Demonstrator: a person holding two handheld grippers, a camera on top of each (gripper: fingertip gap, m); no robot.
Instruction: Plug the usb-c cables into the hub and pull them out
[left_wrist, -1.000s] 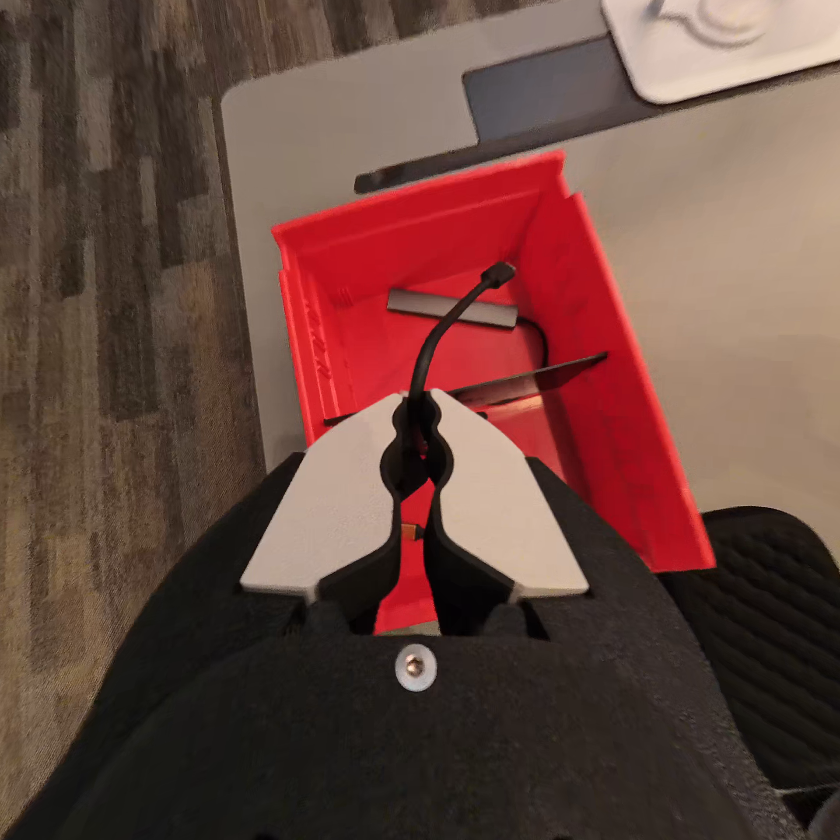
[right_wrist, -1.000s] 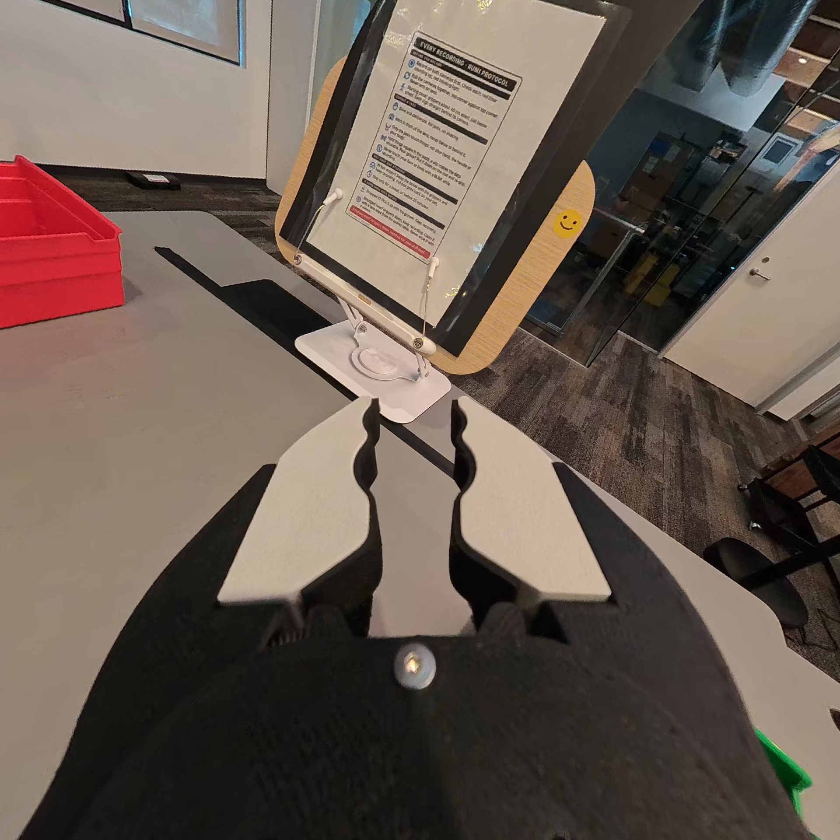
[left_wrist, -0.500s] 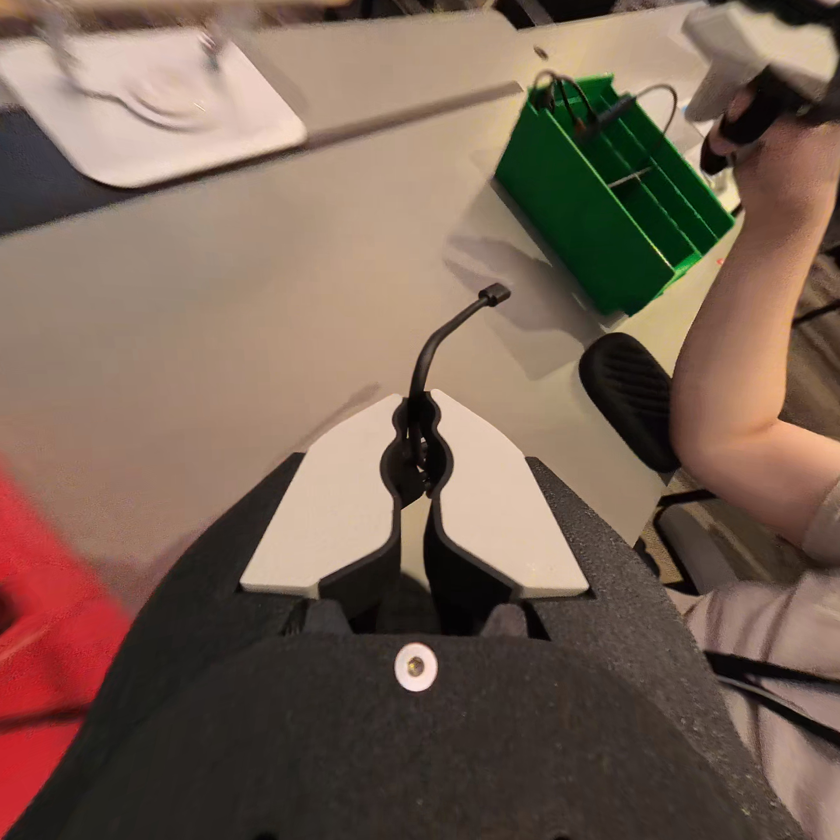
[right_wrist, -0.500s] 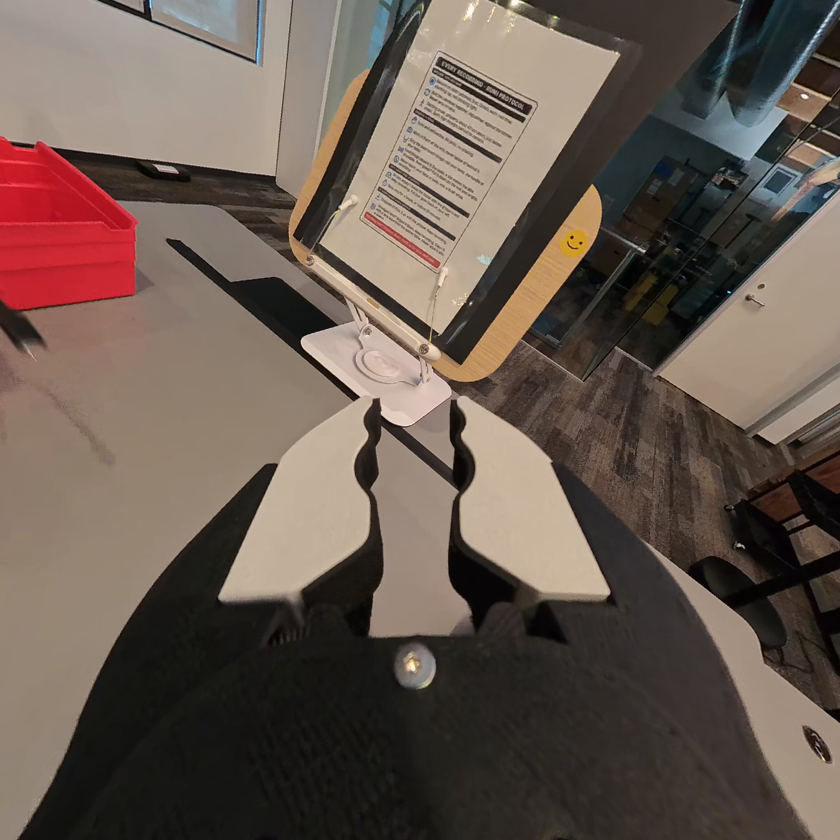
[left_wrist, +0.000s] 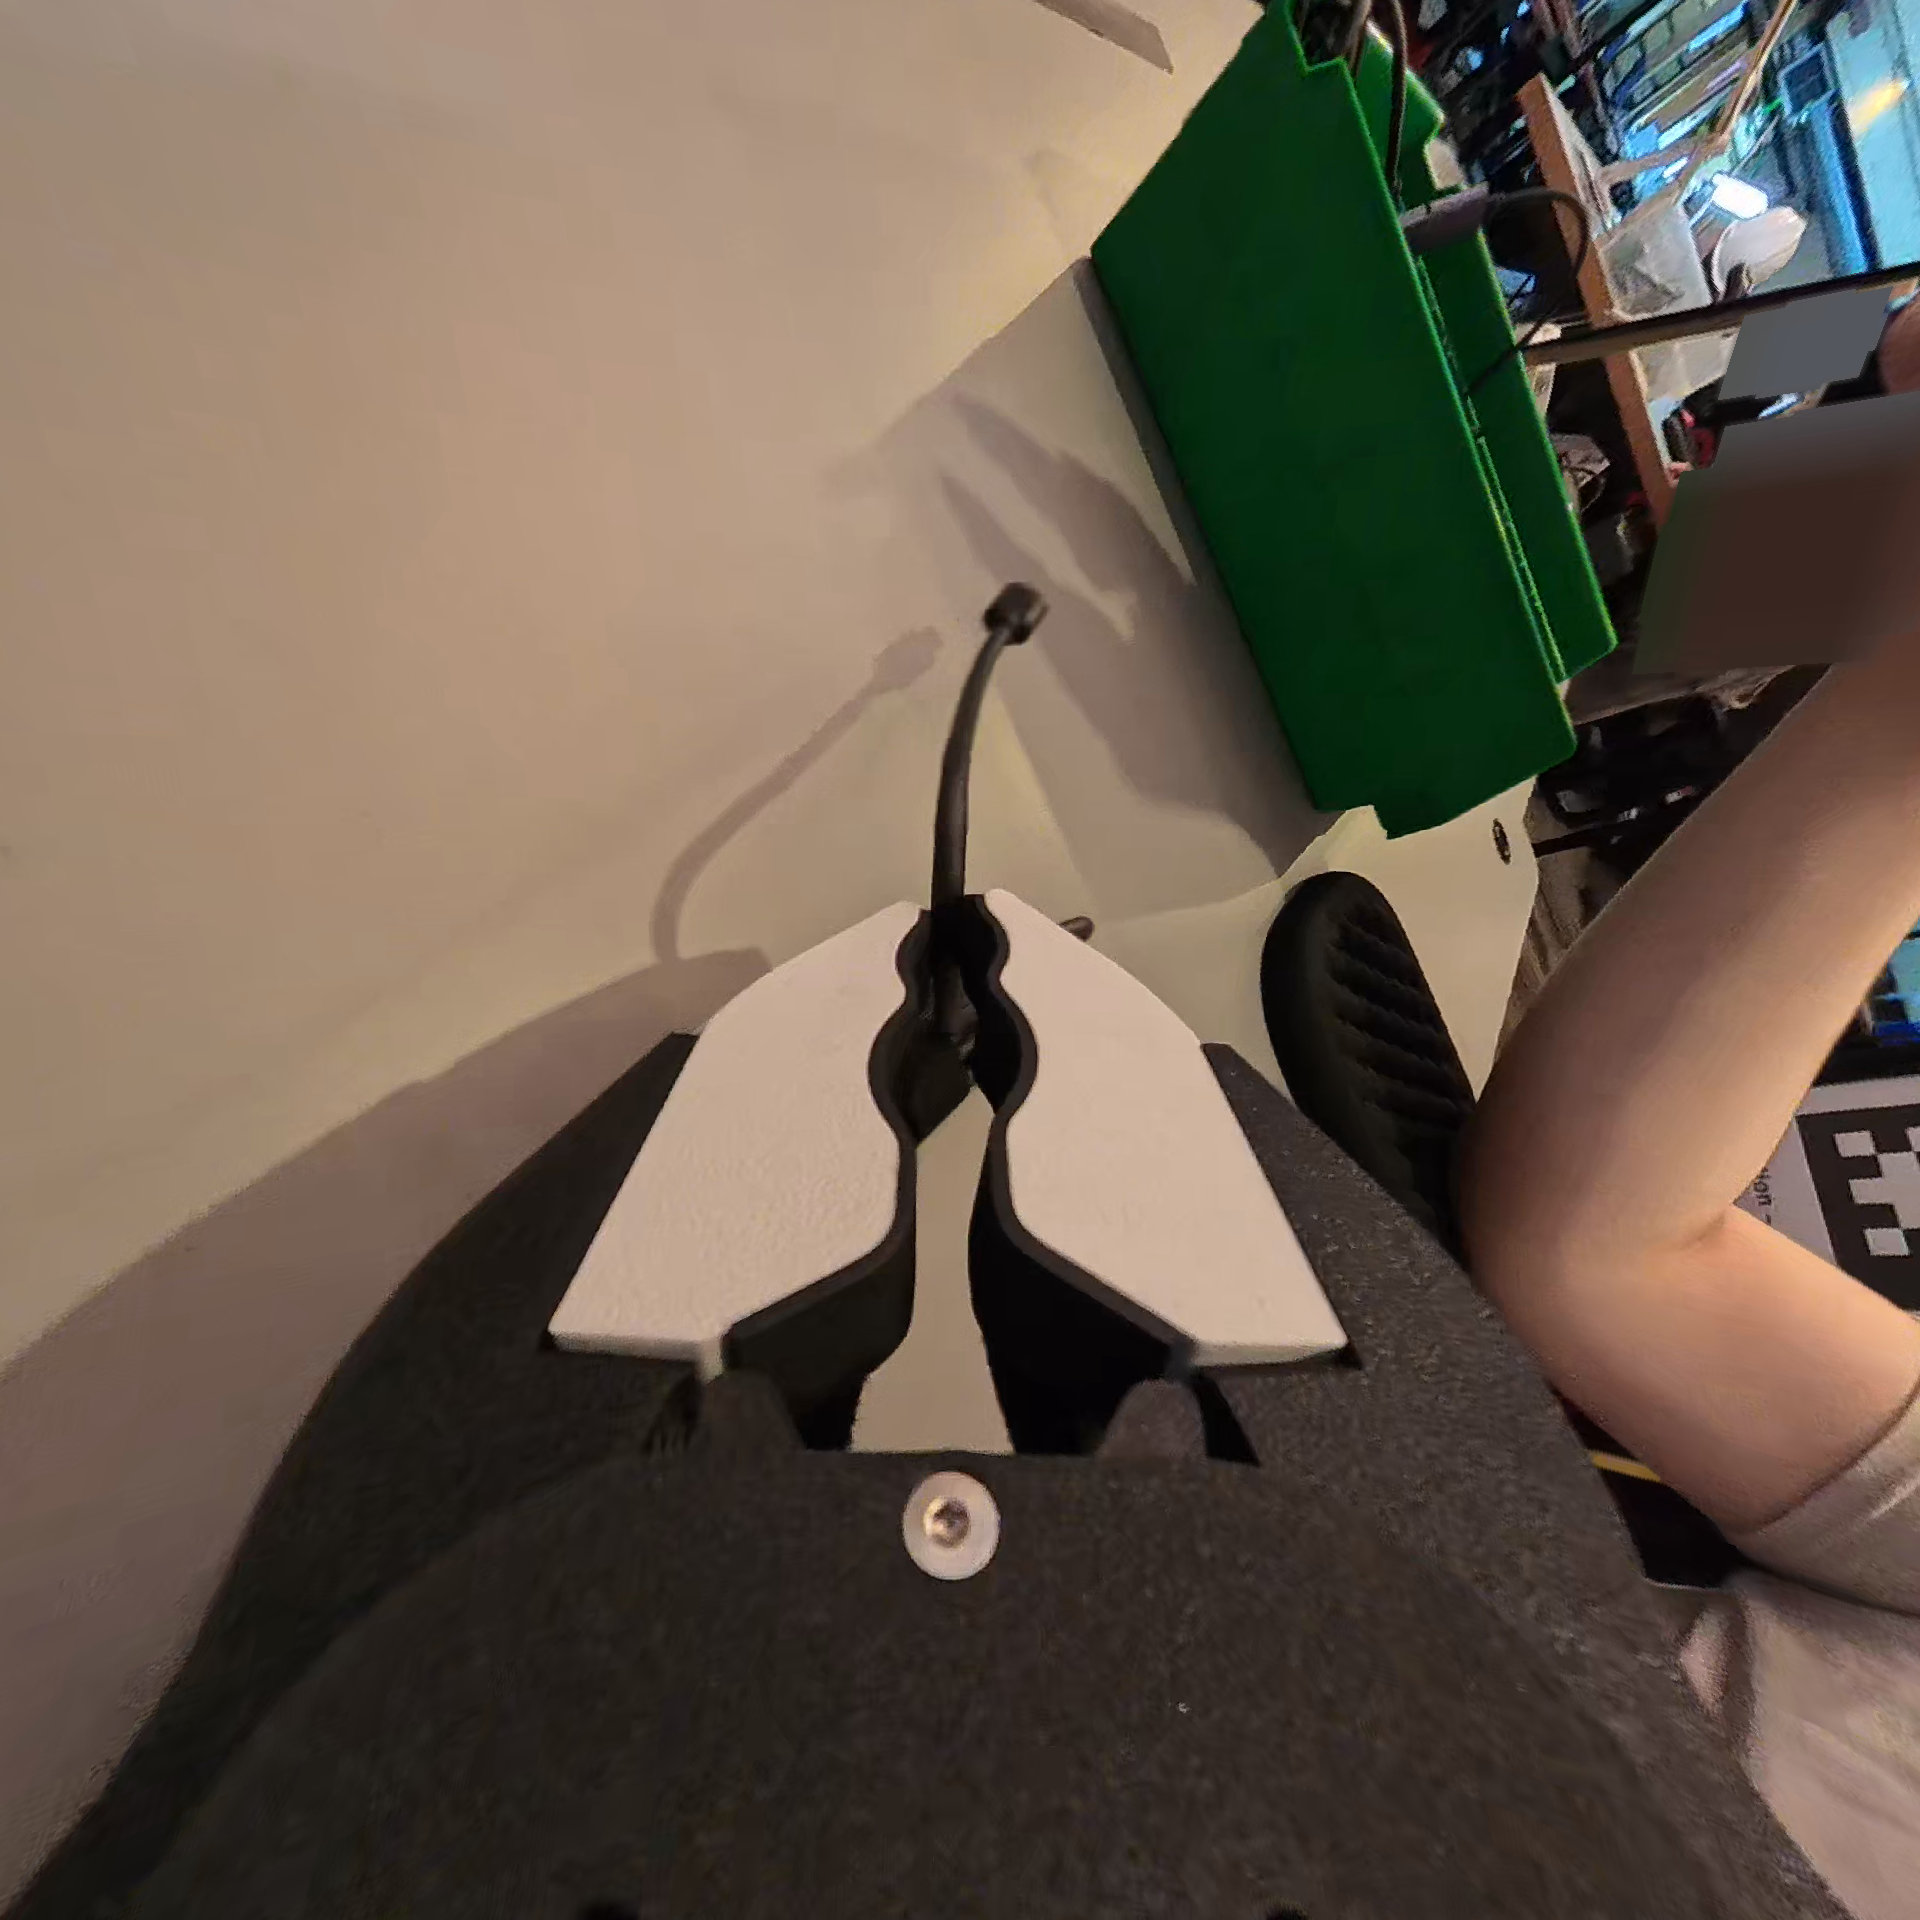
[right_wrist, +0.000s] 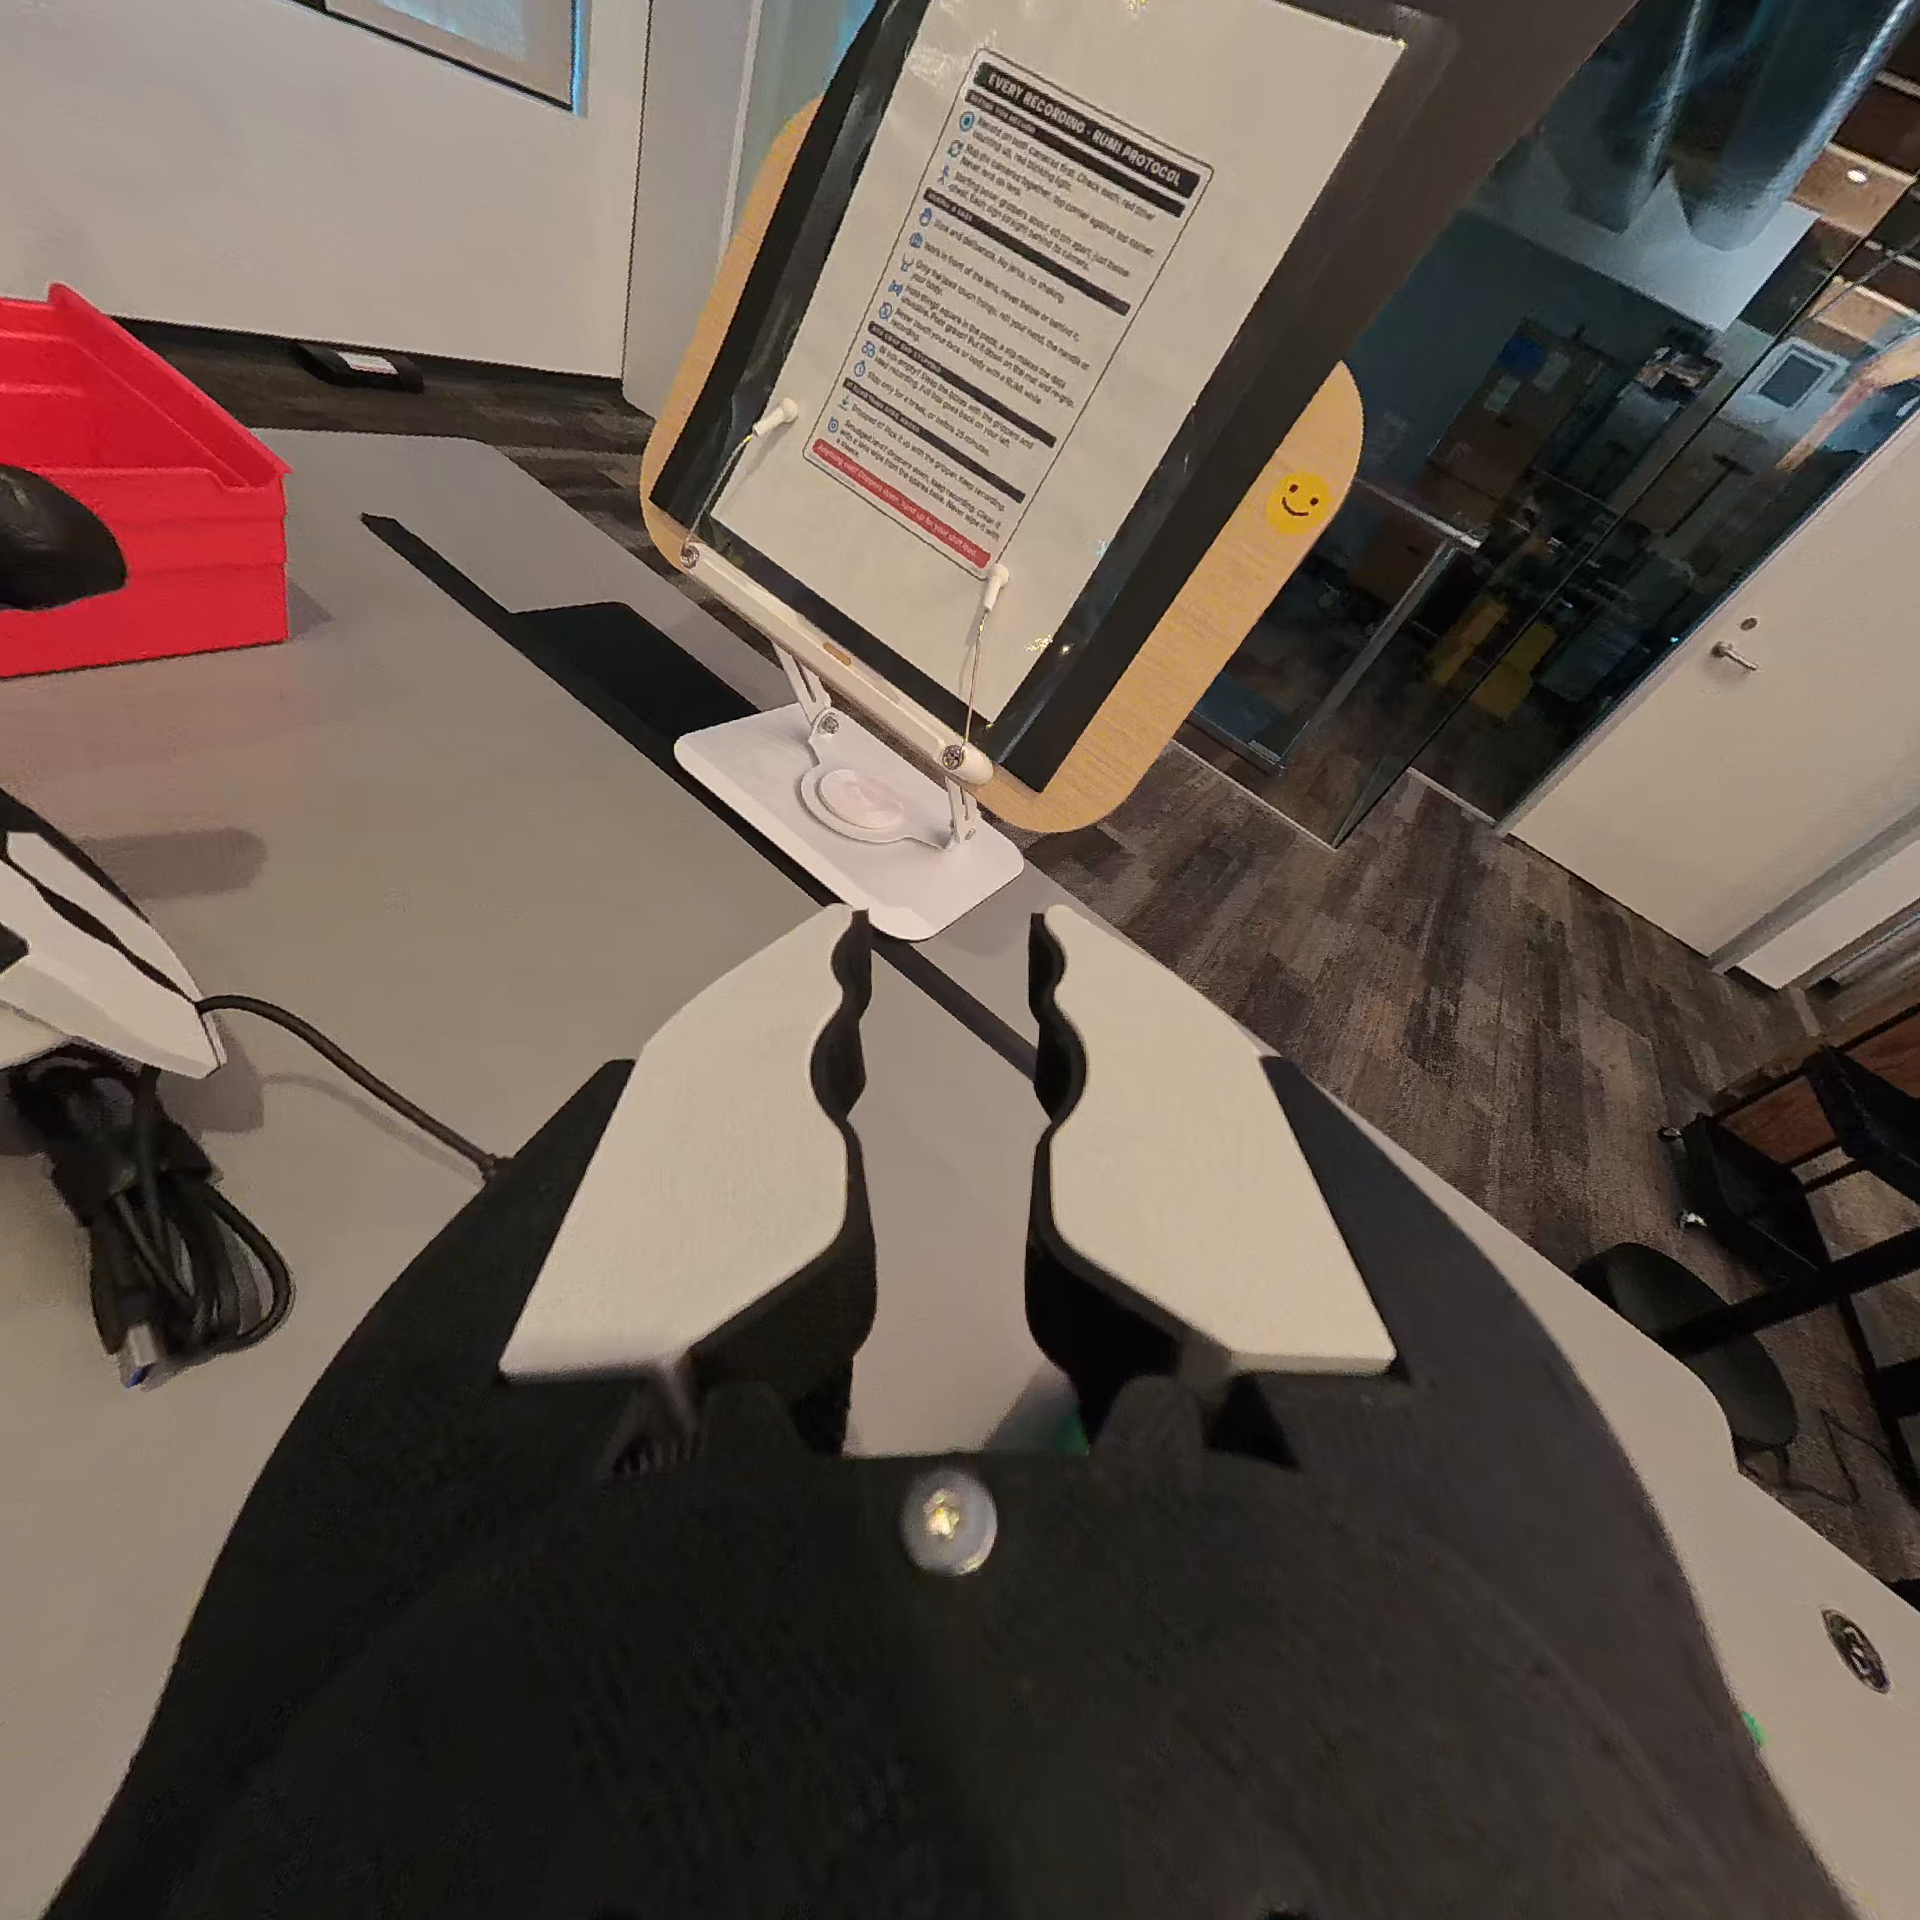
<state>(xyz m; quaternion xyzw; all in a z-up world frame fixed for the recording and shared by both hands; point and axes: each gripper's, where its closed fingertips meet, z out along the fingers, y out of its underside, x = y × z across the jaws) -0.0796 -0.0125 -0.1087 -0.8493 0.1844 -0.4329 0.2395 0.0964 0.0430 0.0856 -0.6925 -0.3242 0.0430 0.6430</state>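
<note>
My left gripper (left_wrist: 951, 914) is shut on a black usb-c cable (left_wrist: 956, 790). The cable's short free end curves up from the fingertips to its plug (left_wrist: 1013, 608), over the grey table (left_wrist: 416, 416). In the right wrist view the left gripper (right_wrist: 94, 997) shows at the left edge, with the cable's coiled bundle (right_wrist: 156, 1216) under it on the table. My right gripper (right_wrist: 945, 925) is open and empty above the table. No hub is in view.
A green divided bin (left_wrist: 1340, 447) with cables stands near the table's edge, beyond the plug to the right. A person's bare arm (left_wrist: 1621, 1039) and a black chair part (left_wrist: 1361, 1029) are at the right. A red bin (right_wrist: 135, 520) and a document stand (right_wrist: 935, 810) sit on the table's far side. About 25 cm separates my left fingertips from my right.
My left gripper has swung with the cable from over the red bin across the table toward the green bin. My right gripper stays open and has barely moved.
</note>
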